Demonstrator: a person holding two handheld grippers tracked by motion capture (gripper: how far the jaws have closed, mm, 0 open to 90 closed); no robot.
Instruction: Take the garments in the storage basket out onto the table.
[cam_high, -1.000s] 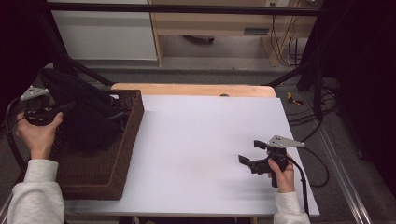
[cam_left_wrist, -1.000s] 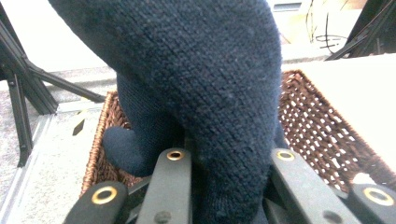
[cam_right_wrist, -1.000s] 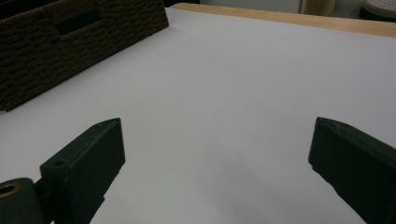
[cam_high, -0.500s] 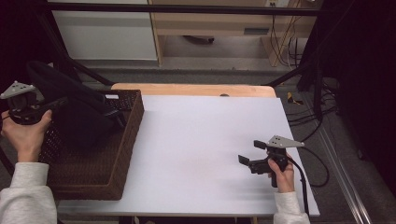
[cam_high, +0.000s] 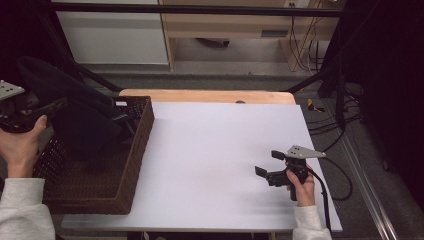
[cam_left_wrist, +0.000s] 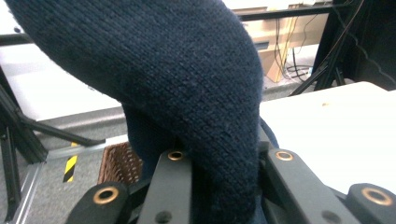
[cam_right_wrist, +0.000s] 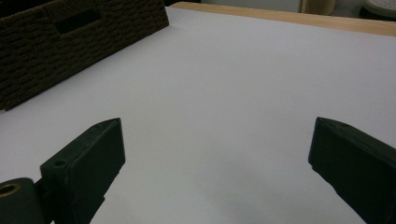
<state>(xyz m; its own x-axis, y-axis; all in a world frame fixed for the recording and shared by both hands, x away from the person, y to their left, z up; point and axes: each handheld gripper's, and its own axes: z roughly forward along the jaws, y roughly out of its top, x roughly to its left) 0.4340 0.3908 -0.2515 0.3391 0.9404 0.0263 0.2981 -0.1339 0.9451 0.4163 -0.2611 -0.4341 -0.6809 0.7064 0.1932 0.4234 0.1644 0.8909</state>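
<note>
Left claw (cam_high: 60, 104): clenched on a dark navy knit garment (cam_high: 82, 117), held up at the far left edge of the high view, beyond the counter's side.
Garment: hangs from the claw down into the brown wicker basket (cam_high: 127, 167); in the left gripper view its knit folds (cam_left_wrist: 187, 84) bulge over both jaws.
Basket: sits on the counter's left end, its right wall bordering bare white surface.
Right claw (cam_high: 268, 165): released, jaws wide apart, low over the counter (cam_high: 215, 150) near its right front corner.
Open room: broad bare stretch between basket wall and right claw; wooden strip along the far edge.
</note>
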